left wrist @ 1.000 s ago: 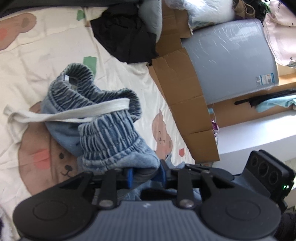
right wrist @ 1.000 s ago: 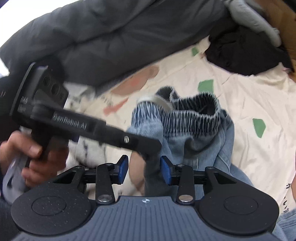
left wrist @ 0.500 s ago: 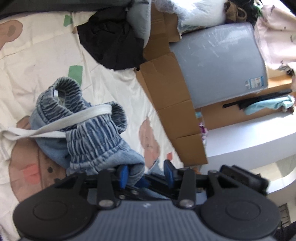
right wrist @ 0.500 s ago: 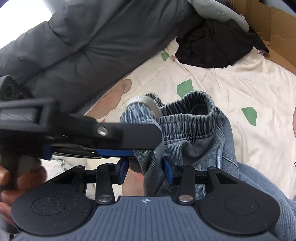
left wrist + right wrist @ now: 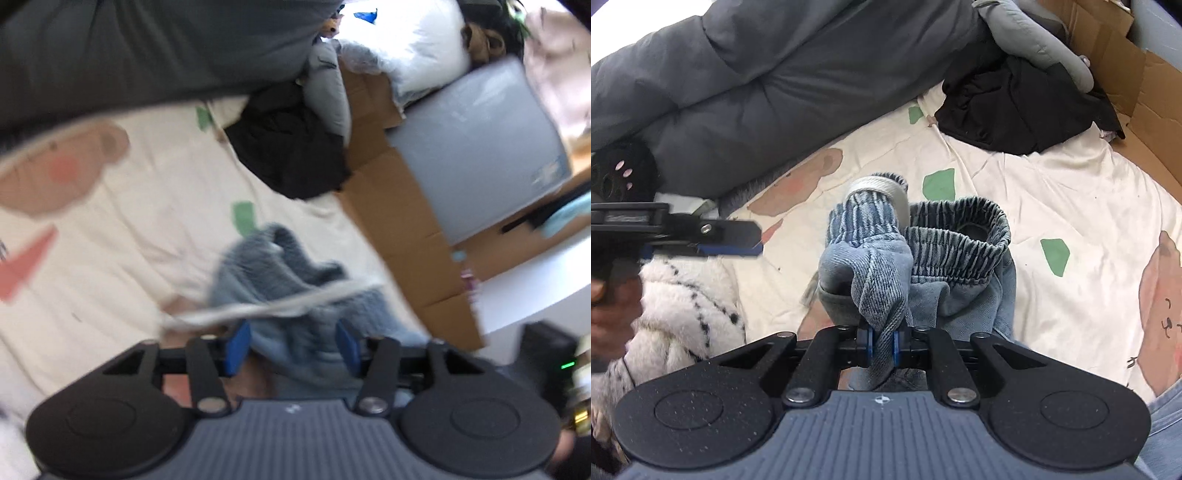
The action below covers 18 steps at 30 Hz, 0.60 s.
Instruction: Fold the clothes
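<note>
Right wrist view: right gripper [image 5: 881, 341] with fingers pressed onto a bunched fold of the denim trousers [image 5: 923, 258], pinching cloth just below the elastic waistband [image 5: 956, 225]. Left wrist view, heavily blurred: left gripper [image 5: 291, 345] with fingers spread wide, denim lying between the pads with no visible grip; same gripper seen from the side at left of the right wrist view [image 5: 738, 238], clear of the garment and holding nothing.

Location of garment: crumpled on the bear-print bed sheet [image 5: 1071, 192], near its middle, well apart from the black garment [image 5: 1027, 107] and just beside the white fleece item [image 5: 683, 295].

Orientation: waistband end raised and opening away from the right camera, towards the dark grey duvet [image 5: 775, 92]; white drawstring [image 5: 280, 306] trailing across the bundle. Legs running back under the right gripper and out of view, so long axis judged roughly along the right gripper's line of sight; full lie not visible.

Risks, as judgement:
- Single-point hold on a thick fold: slip likely under the weight of the denim if lifted
- One-sided pull: twisting of the waistband, uneven fold line
- Loose drawstring: snagging on the spread left fingers
- Fast left-hand motion, suggested by blur: poor aim on any re-grasp
</note>
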Each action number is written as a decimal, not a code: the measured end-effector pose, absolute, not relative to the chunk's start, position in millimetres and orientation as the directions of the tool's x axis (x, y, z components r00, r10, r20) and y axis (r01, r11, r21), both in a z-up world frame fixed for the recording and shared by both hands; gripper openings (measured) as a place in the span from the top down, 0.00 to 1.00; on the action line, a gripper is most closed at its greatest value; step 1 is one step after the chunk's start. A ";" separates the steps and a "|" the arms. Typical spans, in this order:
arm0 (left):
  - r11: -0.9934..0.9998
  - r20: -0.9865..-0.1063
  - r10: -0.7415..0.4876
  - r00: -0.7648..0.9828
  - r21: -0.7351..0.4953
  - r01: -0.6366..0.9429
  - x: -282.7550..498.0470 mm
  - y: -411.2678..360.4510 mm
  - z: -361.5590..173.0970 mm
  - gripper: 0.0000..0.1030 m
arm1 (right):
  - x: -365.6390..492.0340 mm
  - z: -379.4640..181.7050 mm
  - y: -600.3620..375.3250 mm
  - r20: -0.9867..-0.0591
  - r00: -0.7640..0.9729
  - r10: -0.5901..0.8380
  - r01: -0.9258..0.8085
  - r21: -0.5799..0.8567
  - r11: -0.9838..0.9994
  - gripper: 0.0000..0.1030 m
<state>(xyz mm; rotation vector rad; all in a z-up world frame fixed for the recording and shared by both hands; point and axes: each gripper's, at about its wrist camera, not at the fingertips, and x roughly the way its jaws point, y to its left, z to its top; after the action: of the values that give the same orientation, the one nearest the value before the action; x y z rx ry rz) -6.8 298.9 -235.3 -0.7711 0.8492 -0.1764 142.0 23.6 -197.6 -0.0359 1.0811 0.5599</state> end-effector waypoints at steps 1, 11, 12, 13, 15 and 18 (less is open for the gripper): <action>0.743 -0.623 -0.418 0.661 -0.653 -0.147 -3.7 298.6 -237.2 0.45 | 141.5 -197.3 22.3 -0.844 0.341 0.414 -0.451 0.240 0.860 0.92; 0.856 -0.717 -0.376 0.587 -0.511 -0.076 29.0 283.6 -273.1 0.43 | 139.4 -191.5 18.0 -0.847 0.343 0.405 -0.444 0.234 0.865 0.92; 0.863 -0.721 -0.370 0.585 -0.501 -0.072 31.2 282.7 -276.4 0.39 | 139.2 -191.4 18.1 -0.847 0.345 0.405 -0.440 0.235 0.867 0.92; 0.870 -0.725 -0.364 0.585 -0.488 -0.063 33.5 281.2 -279.2 0.37 | 138.7 -191.4 18.1 -0.846 0.346 0.405 -0.435 0.237 0.868 0.92; 0.885 -0.722 -0.360 0.591 -0.465 -0.029 38.5 278.0 -283.9 0.37 | 137.5 -191.5 18.4 -0.846 0.348 0.405 -0.428 0.240 0.871 0.92; 0.886 -0.718 -0.376 0.585 -0.464 0.000 46.7 275.5 -290.8 0.37 | 136.6 -191.3 18.6 -0.844 0.351 0.405 -0.423 0.243 0.873 0.92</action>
<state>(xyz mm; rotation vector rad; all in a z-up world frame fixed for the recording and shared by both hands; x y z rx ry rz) 46.7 275.5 -290.8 -0.4457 0.9267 -0.2277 136.6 18.6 -191.3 -0.0187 1.0876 0.5359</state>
